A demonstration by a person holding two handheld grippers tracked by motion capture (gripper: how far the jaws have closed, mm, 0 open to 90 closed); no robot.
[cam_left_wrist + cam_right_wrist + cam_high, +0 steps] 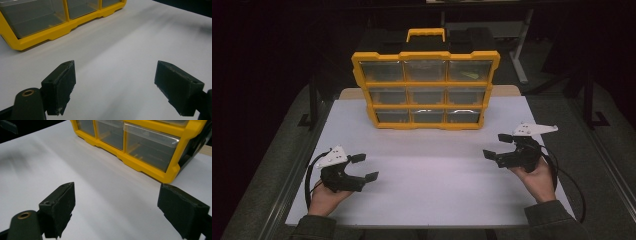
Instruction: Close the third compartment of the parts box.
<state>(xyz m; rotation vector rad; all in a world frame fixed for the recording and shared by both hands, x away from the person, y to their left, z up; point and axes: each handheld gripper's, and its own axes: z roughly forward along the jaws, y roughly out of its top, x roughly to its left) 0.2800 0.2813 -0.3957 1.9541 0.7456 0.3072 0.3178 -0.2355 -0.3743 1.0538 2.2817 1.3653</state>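
At the left of the high view, the left gripper (364,167) is held low over the white table (432,175), near its front left corner, by a hand (326,199) that comes in from the bottom edge. Its jaws are spread wide with nothing between them, and they are pointed toward the middle of the table. A grey three-cornered plate is carried on its top, and a black cable is looped out from it to the left. In the left gripper view, the two black jaws are seen well apart over bare white surface, and the lower corner of the yellow organiser case (50,30) is seen at the upper left, well apart from the pads.

In the middle, toward the far side of the table, the yellow organiser case (426,85) is stood upright on its edge, with its handle (426,34) at the top. Nine clear-fronted compartments are arranged in three rows of three, and a small yellowish item can be made out in the upper right one; its kind cannot be told.

At the right, the right gripper (498,146) is held by the other hand (537,175) near the right edge of the table. Its jaws are likewise parted and empty, pointed leftward. In the right gripper view, the case (150,162) is seen at the upper right, near but apart from the jaws.
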